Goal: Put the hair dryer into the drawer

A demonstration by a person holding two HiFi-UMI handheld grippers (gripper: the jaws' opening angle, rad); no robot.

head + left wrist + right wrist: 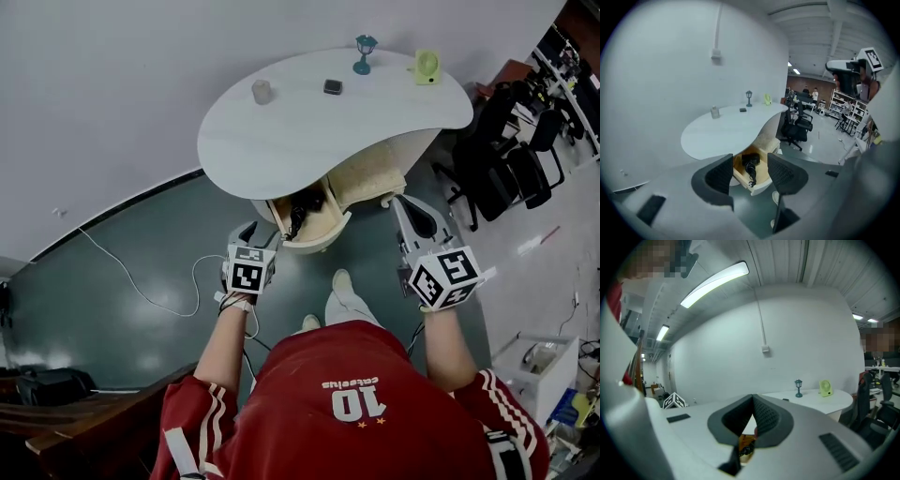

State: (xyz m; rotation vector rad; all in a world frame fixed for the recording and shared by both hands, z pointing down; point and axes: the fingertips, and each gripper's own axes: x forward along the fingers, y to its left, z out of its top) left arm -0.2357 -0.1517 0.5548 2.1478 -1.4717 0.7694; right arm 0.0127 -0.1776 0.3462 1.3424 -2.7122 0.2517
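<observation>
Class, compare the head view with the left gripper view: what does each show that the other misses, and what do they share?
Head view only: the person's red jersey and a white cable on the floor. Left gripper view only: the ceiling, the wall box and distant people. Both: the white table, lantern, green fan, and the open drawer holding the hair dryer.

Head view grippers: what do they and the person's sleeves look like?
Both the left gripper and right gripper have pale grey bodies, dark ribbed pads and a white cube printed with black square markers. The person wears a red short-sleeved jersey with white sleeve stripes and a white 10.
</observation>
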